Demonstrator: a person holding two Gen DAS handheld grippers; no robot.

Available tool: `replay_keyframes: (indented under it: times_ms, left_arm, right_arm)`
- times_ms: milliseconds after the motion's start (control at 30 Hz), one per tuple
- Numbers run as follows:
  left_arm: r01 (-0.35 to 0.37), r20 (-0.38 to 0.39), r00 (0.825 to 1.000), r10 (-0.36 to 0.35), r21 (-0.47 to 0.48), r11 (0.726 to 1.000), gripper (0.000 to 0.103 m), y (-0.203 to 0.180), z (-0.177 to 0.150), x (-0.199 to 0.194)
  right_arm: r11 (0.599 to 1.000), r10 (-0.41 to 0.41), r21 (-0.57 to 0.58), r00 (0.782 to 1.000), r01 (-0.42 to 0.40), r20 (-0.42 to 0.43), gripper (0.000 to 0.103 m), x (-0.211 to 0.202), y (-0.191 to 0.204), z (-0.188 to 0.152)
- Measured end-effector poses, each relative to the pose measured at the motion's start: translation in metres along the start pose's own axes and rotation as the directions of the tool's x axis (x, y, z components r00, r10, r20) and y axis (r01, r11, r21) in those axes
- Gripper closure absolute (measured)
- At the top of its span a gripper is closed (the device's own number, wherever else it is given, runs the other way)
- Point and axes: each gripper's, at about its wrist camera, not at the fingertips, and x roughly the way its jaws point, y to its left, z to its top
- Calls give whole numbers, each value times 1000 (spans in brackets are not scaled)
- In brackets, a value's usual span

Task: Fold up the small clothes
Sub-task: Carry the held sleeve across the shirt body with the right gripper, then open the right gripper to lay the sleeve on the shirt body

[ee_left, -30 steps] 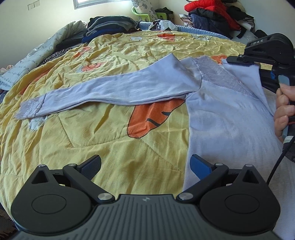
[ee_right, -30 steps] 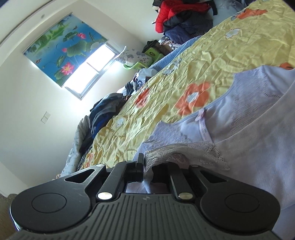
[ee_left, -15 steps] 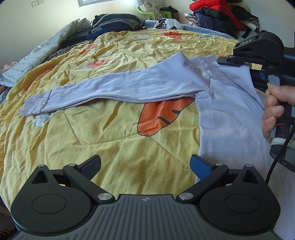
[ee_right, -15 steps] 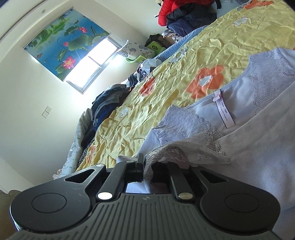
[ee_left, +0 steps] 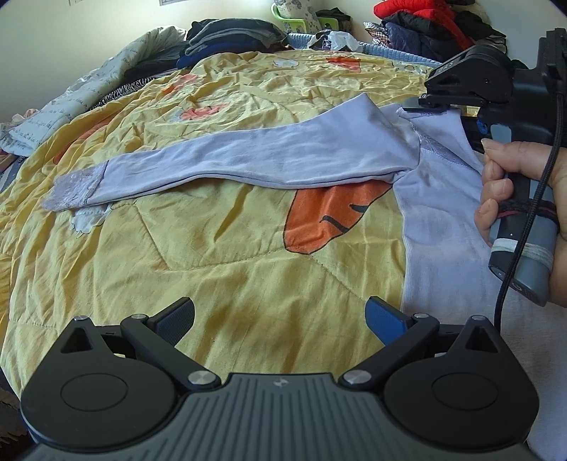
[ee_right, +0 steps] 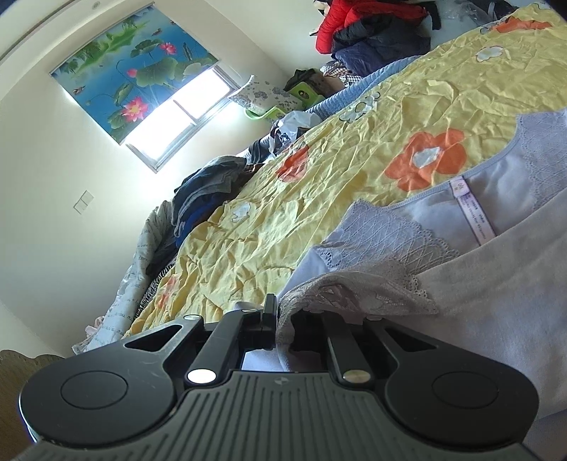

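A lavender long-sleeved top [ee_left: 443, 220] lies on the yellow flowered quilt [ee_left: 212, 255]. One sleeve [ee_left: 248, 159] stretches out to the left and ends in a lace cuff [ee_left: 76, 188]. My left gripper [ee_left: 280, 319] hovers open over bare quilt, near the top's lower left edge, with nothing between its fingers. My right gripper [ee_left: 414, 103], held by a hand [ee_left: 503, 170], is at the shoulder area. In the right wrist view this right gripper [ee_right: 280, 319] is shut on a bunched lace cuff [ee_right: 354, 287], held over the top's body beside the neckline label [ee_right: 471, 209].
Piles of dark folded clothes [ee_left: 230, 32] and a red jacket [ee_left: 418, 10] line the bed's far edge. A pale printed blanket [ee_left: 88, 88] lies along the left side. A window with a lotus blind [ee_right: 134, 81] is on the far wall.
My right gripper has carried the lace cuff leftward across the top's body; the neckline and its label have come into its view. The left gripper has stayed open and nearly still.
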Motion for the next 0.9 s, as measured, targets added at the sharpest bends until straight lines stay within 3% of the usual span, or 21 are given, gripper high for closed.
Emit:
replay_keyframes:
  times_ms: [167, 233, 500, 633, 900]
  left_arm:
    - [1, -2, 1000, -1, -7, 1000, 0, 2, 0, 1]
    - [0, -1, 1000, 0, -7, 1000, 0, 3, 0, 1]
    - [0, -5, 1000, 0, -14, 1000, 0, 4, -1, 1]
    - [0, -6, 1000, 0, -13, 1000, 0, 5, -1, 2]
    - [2, -14, 1000, -2, -26, 1000, 0, 8, -1, 3]
  right_arm:
    - [1000, 9, -4, 999, -10, -43, 86, 10, 4, -6]
    - [1000, 16, -3, 998, -16, -62, 73, 13, 7, -8]
    - [997, 51, -46, 995, -55, -88, 56, 14, 25, -11]
    - [992, 84, -87, 991, -93, -108, 51, 14, 38, -12]
    - [983, 128, -111, 980, -146, -155, 50, 13, 53, -13]
